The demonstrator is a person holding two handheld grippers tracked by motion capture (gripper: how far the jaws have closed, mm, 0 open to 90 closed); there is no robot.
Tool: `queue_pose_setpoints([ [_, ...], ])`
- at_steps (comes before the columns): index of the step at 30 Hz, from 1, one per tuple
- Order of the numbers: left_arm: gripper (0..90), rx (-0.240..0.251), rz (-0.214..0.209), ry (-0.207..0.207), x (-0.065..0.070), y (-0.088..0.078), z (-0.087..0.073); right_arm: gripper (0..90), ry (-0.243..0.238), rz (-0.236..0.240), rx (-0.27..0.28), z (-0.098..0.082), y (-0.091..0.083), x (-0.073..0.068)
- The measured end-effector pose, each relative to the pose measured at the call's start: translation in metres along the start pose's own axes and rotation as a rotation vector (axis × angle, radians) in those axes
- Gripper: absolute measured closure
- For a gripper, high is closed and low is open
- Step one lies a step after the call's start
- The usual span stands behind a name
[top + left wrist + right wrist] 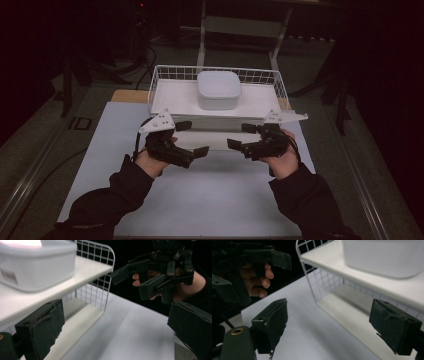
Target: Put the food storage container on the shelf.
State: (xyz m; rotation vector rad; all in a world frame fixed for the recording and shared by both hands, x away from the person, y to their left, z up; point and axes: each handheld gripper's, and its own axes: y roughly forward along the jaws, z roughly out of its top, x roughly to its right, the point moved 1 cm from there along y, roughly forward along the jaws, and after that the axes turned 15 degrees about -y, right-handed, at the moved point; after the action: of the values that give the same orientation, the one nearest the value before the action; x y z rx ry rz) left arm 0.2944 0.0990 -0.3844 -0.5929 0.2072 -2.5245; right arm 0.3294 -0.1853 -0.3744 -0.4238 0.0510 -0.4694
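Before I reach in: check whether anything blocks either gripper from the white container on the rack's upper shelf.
Nothing visible does. The white container sits alone on the upper shelf. The left gripper and right gripper, both open, hover before the shelf's open front edge; wire mesh borders the back and sides.

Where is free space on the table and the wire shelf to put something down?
Free: the white mat between the forearms and its near edge; the lower shelf board; the top shelf left and right of the white container. Crowded: in front of the shelf, where the left gripper and right gripper face each other, open.
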Motion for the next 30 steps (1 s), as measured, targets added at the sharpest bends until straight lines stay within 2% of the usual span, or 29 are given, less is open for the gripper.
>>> queue_pose_setpoints([
  [3, 0.9, -0.016, -0.014, -0.011, 0.0, 0.001, -0.015, 14.9, -0.023, 0.009, -0.007, -0.013, 0.003, -0.006],
  [7, 0.9, -0.042, -0.033, -0.024, 0.001, 0.003, -0.033, 15.2, -0.011, 0.042, -0.019, -0.032, 0.007, -0.011],
  [13, 0.9, -0.076, -0.04, -0.029, -0.001, 0.006, -0.057, 16.4, 0.007, 0.062, -0.014, -0.06, 0.009, -0.015],
  [21, 0.8, -0.121, -0.025, -0.039, -0.007, 0.01, -0.085, 16.2, 0.034, 0.05, -0.043, -0.096, 0.006, -0.017],
  [30, 0.8, -0.141, -0.012, -0.043, -0.014, 0.009, -0.111, 14.8, 0.037, 0.048, -0.075, -0.121, -0.003, -0.023],
])
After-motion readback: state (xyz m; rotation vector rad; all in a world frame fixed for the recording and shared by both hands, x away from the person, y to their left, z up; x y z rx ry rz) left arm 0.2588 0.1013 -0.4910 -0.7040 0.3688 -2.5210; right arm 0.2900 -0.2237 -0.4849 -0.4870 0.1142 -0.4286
